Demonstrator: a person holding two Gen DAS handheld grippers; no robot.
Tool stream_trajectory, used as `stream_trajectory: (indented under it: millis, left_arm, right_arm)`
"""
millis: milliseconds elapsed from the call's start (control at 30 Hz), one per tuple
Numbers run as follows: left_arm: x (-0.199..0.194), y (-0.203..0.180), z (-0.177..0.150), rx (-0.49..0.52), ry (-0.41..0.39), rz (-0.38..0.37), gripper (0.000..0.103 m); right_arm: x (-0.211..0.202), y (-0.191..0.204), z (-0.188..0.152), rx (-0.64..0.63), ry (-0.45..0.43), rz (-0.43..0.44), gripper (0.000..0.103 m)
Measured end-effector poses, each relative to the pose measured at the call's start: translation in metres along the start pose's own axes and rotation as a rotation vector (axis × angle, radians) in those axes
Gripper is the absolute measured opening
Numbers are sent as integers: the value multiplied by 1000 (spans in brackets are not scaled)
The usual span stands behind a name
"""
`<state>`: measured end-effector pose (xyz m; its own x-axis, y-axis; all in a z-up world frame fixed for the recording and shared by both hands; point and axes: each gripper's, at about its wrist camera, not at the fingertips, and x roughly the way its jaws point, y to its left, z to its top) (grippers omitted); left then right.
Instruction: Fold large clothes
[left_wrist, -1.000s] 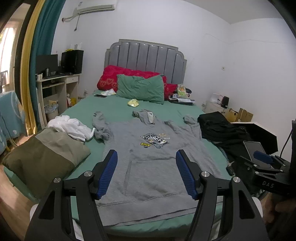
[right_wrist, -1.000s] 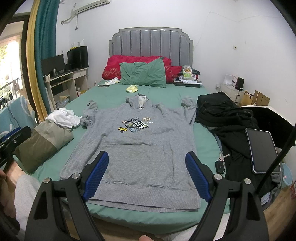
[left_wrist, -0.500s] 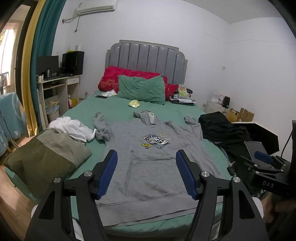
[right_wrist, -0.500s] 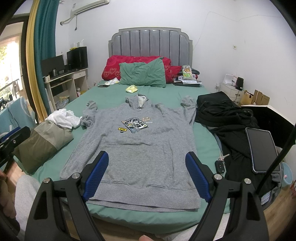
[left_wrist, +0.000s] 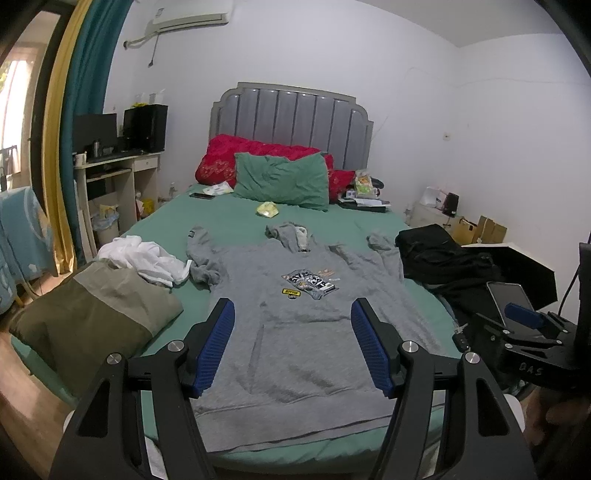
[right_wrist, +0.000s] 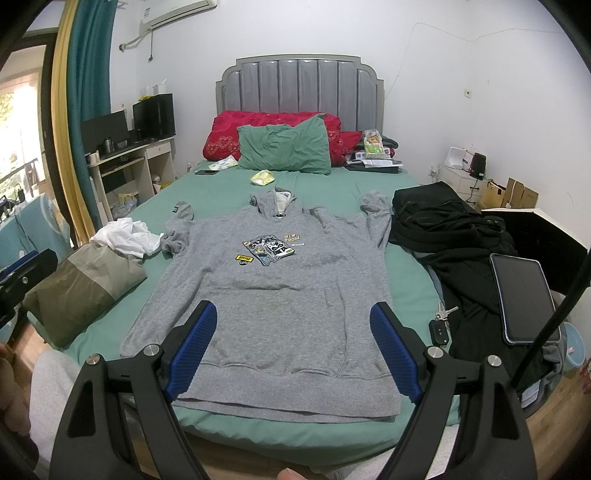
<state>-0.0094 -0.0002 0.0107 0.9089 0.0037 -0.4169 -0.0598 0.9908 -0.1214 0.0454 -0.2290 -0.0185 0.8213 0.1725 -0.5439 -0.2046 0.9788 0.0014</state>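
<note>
Your hoodie (right_wrist: 273, 295) lies flat on the bed (right_wrist: 221, 192), hood away from you, hem just ahead of both empty, wide-open jaws; the left gripper (left_wrist: 291, 347) sits nearer its bunched sleeve (left_wrist: 201, 266)

"DAS" on right gripper (left_wrist: 532, 365) body

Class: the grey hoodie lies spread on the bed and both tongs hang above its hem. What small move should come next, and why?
Probably lower the left tongs to the hoodie near its left sleeve, ready to fold that side inward. The hoodie lies flat, front up, and both tongs stand open and empty above it, so nothing is gripped yet.
</note>
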Motion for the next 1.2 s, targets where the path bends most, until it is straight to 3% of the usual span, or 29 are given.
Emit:
stream_trajectory:
  millis: [367,500,733,867,1033,1200]
  left_arm:
    - [8,2,5,-12,11,-60,69]
    - [42,2,15,37,53,-101,69]
    - [146,20,26,102,148,-111,69]
    - [216,39,29,119,180,-114,69]
    - [295,61,33,112,136,-103,69]
    - [368,86,26,80,181,-34,69]
  right_arm:
    - [6,-3,2,8,11,5,85]
    - [26,-11,9,6,32,-7,85]
    - [118,-73,28,17,110,-34,85]
    - [197,-126,51,89,168,-43,83]
    - [301,-179,83,77,232,-89,52]
    - [415,-229,128,51,245,-150,43]
